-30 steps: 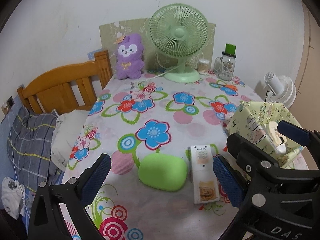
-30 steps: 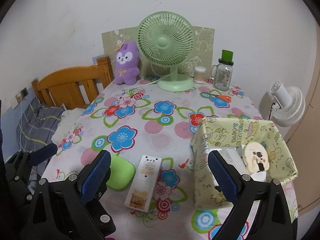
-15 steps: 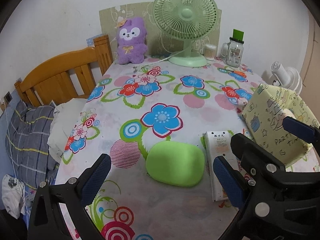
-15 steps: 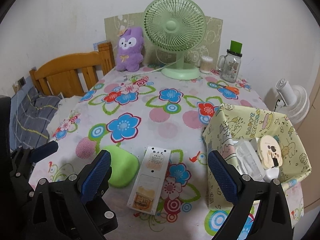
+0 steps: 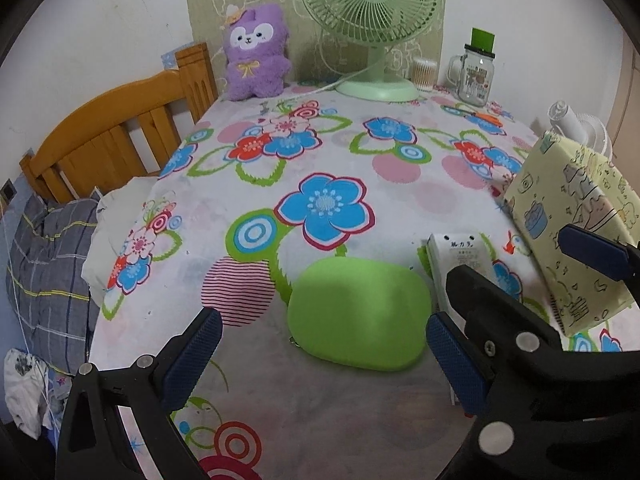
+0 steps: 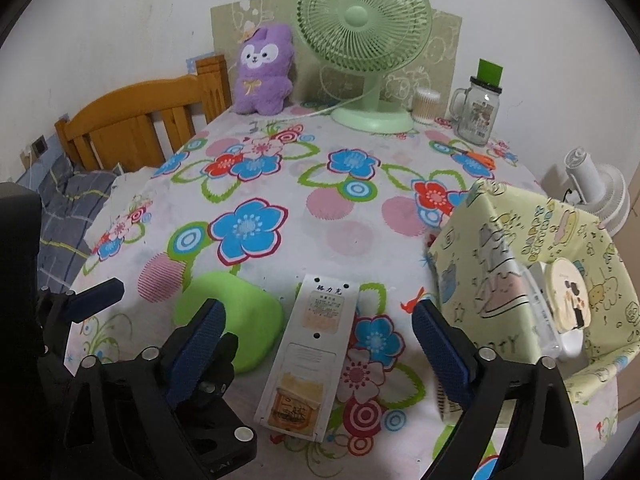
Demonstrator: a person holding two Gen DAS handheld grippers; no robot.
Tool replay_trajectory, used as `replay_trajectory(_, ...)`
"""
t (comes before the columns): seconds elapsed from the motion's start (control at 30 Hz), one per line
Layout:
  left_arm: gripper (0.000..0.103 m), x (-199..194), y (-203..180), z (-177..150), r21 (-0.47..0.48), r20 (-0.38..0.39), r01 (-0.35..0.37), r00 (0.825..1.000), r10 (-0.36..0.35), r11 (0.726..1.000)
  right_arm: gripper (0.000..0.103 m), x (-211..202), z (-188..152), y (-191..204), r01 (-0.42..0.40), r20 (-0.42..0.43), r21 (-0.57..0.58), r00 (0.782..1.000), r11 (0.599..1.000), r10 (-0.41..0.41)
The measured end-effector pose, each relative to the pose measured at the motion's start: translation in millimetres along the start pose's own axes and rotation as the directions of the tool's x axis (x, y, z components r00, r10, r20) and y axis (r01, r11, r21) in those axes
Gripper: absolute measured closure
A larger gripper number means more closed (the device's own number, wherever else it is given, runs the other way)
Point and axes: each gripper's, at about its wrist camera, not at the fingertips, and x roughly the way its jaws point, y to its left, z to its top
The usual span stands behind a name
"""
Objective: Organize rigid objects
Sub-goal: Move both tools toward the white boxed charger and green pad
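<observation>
1. Left gripper [image 5: 324,356]: jaws spread wide, nothing held. Its blue textured pads flank the rounded lime-green soft-shell case [image 5: 358,314] in the lower centre of the left wrist view; neither pad touches it.
2. Right gripper [image 6: 318,344]: jaws spread wide, nothing held. The long white rectangular box with printed labels [image 6: 310,354] lies flat between the pads, in the lower centre of the right wrist view, apart from both.
3. In the left wrist view the right gripper's black frame covers the near end of the white box – only the far end with its label shows. In the right wrist view the left gripper's frame covers the near left part of the green case.
4. The case and the box lie side by side on the flower-printed tablecloth [image 6: 280,184], case to the left.
5. Pale yellow cartoon-printed fabric storage bin [image 6: 500,264]: right side of the right wrist view, open top. Inside are a round cream disc with a dark figure [image 6: 570,300] and white items that cannot be identified. The lower frame edge and gripper arm cut off the bin's near corner.
6. Upper frame – light green desk fan [image 6: 364,32], purple plush rabbit [image 6: 264,70], clear glass mug-jar with green top [image 6: 480,110]. Label text on jar and box is unreadable.
</observation>
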Motion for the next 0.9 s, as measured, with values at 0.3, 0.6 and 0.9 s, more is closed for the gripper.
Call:
replay_trajectory(0.3, 0.0, 10, 0, -4, -0.005, -0.014, -0.001, 1.0, 0.001, 1.0, 0.014, 20, -4, -4, 0.01, -0.047, 0.021, 0.999, 1.0, -0.01)
replay_trajectory(0.6, 0.0, 19, -8, -10, 0.026, -0.048, 0.015, 0.999, -0.014, 1.0, 0.018, 34, -12, -4, 0.029, -0.106, 0.051, 0.994, 0.998, -0.024)
replay_trajectory(0.9, 0.0, 23, -11, -15, 0.035, -0.065, 0.019, 0.998, -0.017, 0.999, 0.025, 40, -19, -4, 0.024, -0.143, 0.049, 0.99, 0.998, -0.017)
